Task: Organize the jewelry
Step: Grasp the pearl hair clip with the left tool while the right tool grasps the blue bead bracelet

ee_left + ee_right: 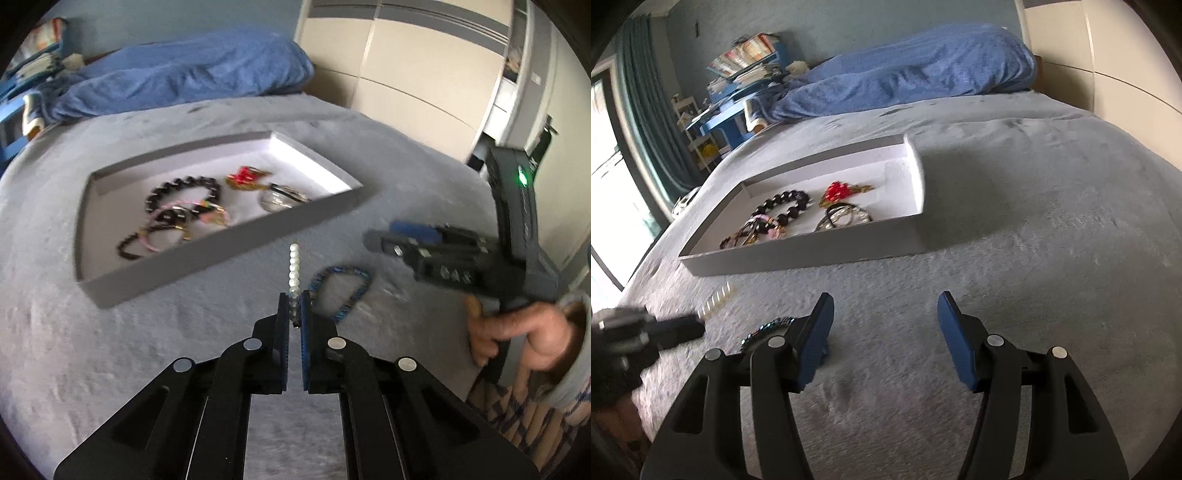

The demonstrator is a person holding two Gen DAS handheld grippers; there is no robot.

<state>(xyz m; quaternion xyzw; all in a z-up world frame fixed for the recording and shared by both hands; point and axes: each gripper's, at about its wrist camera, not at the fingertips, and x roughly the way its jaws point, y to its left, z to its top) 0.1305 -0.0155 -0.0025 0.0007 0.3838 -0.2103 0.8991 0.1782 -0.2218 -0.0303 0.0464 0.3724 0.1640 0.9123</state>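
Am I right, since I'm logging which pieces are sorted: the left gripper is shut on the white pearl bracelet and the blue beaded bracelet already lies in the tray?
Not quite. The left gripper is shut on the white pearl bracelet, but the blue beaded bracelet lies on the grey bedspread, outside the tray, as the left wrist view shows.

Left gripper (294,310): black linkage arms, round silver pivot pins, blue ribbed finger pads (305,332). Right gripper (885,314): same construction; its handle carries a green indicator light (522,180). Right hand (517,332): bare skin, grey sleeve cuff (576,369).
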